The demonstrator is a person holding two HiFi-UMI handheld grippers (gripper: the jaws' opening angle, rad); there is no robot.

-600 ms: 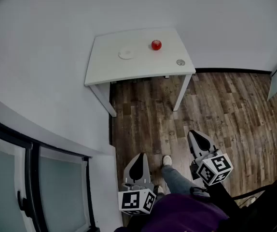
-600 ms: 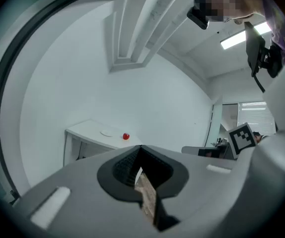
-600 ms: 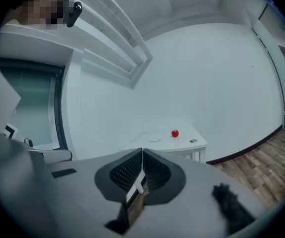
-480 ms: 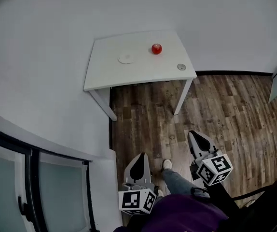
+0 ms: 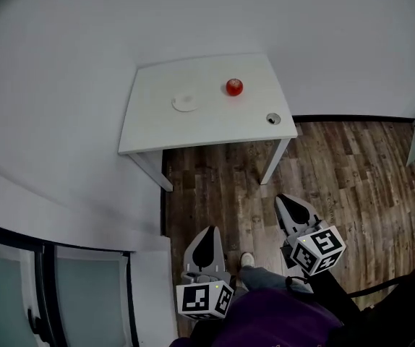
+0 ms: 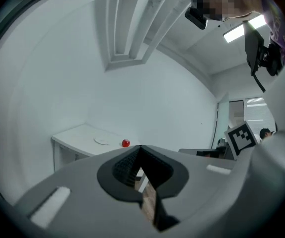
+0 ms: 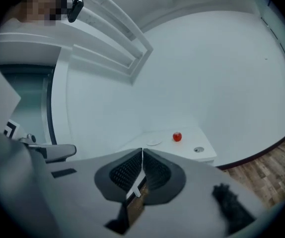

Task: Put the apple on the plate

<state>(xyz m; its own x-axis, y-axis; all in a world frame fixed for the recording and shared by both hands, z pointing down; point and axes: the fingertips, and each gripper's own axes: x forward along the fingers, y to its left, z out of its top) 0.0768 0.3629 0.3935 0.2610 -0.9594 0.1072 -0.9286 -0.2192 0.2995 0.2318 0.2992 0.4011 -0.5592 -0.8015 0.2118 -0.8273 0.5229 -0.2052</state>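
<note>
A red apple (image 5: pixel 234 87) sits on a white table (image 5: pixel 157 132) against the wall, to the right of a small white plate (image 5: pixel 185 103). Both grippers are far from the table, held low over the wooden floor near the person's legs. The left gripper (image 5: pixel 207 237) has its jaws together with nothing between them, and so does the right gripper (image 5: pixel 289 205). From the left gripper view the apple (image 6: pixel 126 143) and plate (image 6: pixel 102 141) are small and distant. The right gripper view also has the apple (image 7: pixel 177 137) beside the plate (image 7: pixel 154 142), far ahead.
A small round grey dish (image 5: pixel 272 118) lies near the table's front right corner. Wooden floor (image 5: pixel 338 172) stretches between me and the table. A white wall and a dark-framed glass partition (image 5: pixel 63 266) run along the left. The person's shoe (image 5: pixel 248 259) shows between the grippers.
The table, apple and plate have shifted lower in the head view and look slightly larger, as the person comes closer. Both grippers keep their place and stay shut.
</note>
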